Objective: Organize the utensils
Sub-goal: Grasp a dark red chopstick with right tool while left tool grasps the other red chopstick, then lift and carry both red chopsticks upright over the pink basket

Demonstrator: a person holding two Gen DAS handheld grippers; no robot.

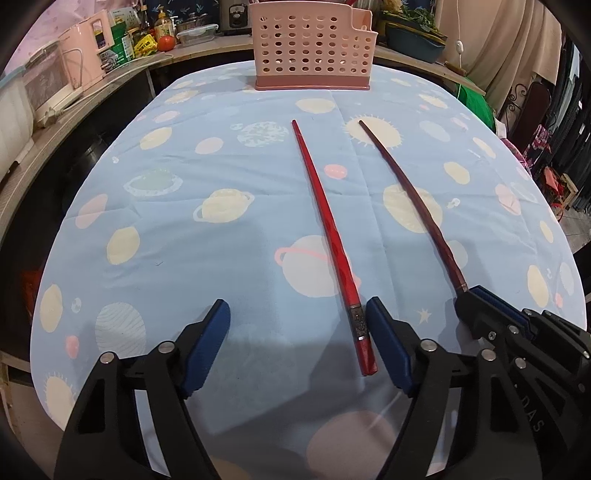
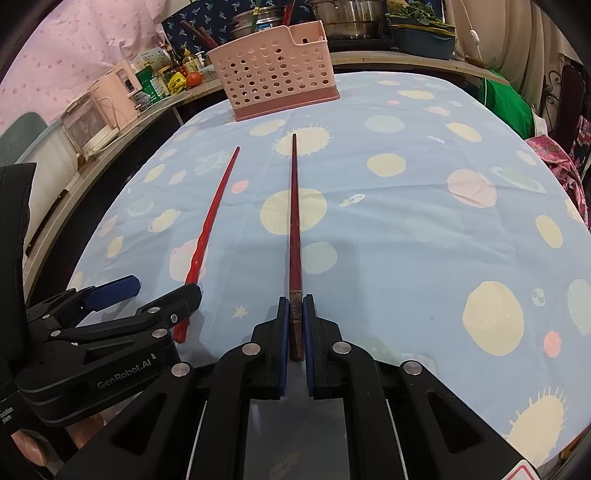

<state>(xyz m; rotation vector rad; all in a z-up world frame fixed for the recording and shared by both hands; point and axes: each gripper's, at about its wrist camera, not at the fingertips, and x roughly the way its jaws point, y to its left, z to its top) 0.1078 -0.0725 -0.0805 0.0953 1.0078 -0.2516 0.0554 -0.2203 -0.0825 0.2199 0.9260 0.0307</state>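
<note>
A bright red chopstick (image 1: pixel 325 229) lies on the blue planet-print tablecloth (image 1: pixel 184 177), its thick end between the open fingers of my left gripper (image 1: pixel 297 312), close to the right finger. It also shows in the right wrist view (image 2: pixel 210 225). My right gripper (image 2: pixel 296 306) is shut on the thick end of a dark red chopstick (image 2: pixel 294 221), which points away toward the basket; this chopstick also shows in the left wrist view (image 1: pixel 410 188). A pink perforated utensil basket (image 1: pixel 312 44) stands at the table's far edge and appears in the right wrist view (image 2: pixel 275 79) too.
A counter behind the table holds a pink appliance (image 1: pixel 86 55), bottles, a tomato (image 1: pixel 167 43) and a lidded container. Steel pots (image 2: pixel 347 18) and a blue basin (image 2: pixel 424 40) sit at the back right. The left gripper body (image 2: pixel 103 332) is close to the right one.
</note>
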